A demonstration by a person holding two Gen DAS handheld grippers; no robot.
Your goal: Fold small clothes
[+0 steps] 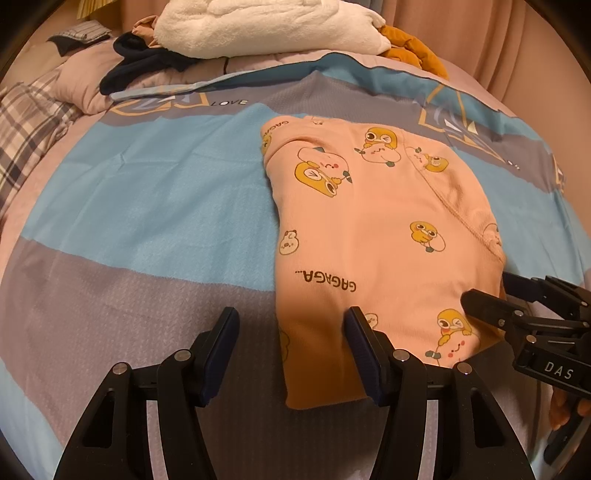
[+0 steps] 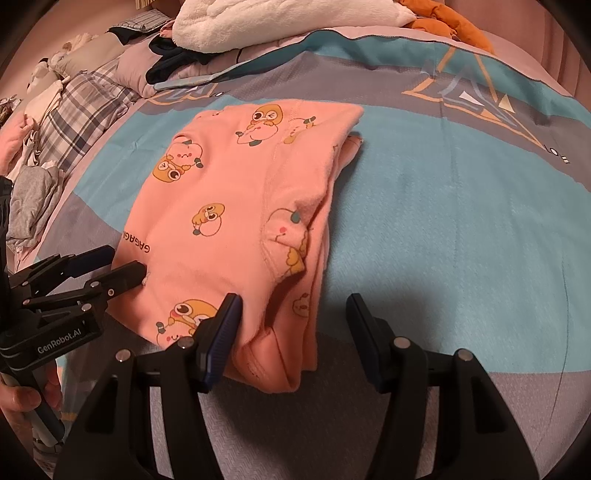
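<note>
A folded pink garment [image 1: 369, 229] printed with yellow cartoon ducks and the word "GAGAGA" lies flat on the blue and grey bed cover [image 1: 147, 184]. My left gripper [image 1: 291, 317] stands open over its near left corner, one finger [image 1: 360, 332] above the cloth and the other beside it. In the right wrist view the same garment [image 2: 229, 192] shows its layered right edge. My right gripper [image 2: 293, 302] is open astride the near right corner. The left gripper [image 2: 123, 262] shows at that view's left, and the right gripper [image 1: 495, 290] at the left view's right edge.
At the far end of the bed lie a white fluffy blanket [image 1: 258, 26], a dark garment [image 1: 136, 66] and an orange plush thing [image 1: 413, 48]. A plaid cloth [image 1: 26, 129] and a pile of loose clothes [image 2: 29, 199] lie along the left. A hand [image 2: 22, 398] holds the left gripper's handle.
</note>
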